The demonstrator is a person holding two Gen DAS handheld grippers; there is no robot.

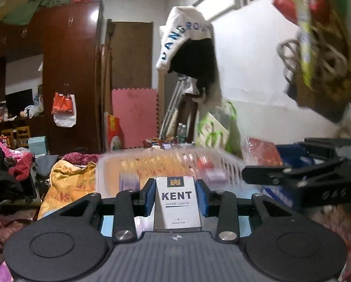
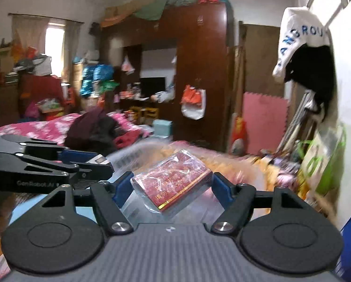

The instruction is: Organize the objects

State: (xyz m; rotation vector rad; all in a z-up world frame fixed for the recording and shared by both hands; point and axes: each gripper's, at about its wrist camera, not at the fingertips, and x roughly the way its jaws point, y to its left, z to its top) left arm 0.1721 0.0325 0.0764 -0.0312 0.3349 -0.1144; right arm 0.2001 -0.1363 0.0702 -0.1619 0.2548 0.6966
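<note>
The left hand-held gripper (image 1: 176, 197) is clamping a white rectangular cardboard cigarette pack printed KENT (image 1: 177, 205) upright between its blue pads, low in the centre of the left wrist view; the right hand-held gripper (image 2: 171, 185) is holding a red cellophane-wrapped cigarette pack with a gold edge (image 2: 171, 183), tilted, in the middle of its own view, though the right pad looks barely touching it. Both packs are hanging above a pale translucent slatted plastic basket (image 1: 224, 162), blurred, lying across the middle of the left view; a few small items are already sitting inside it, too smeared to name. As a judgement, the sorting is partly done, with these two packs lifted but not yet placed. The white pack is matte, stiff and sharp-cornered; the red one is glossy, its crinkled film catching light, likely slippery; beneath the basket an orange patterned cloth (image 1: 69, 183) is lying soft and rumpled.
</note>
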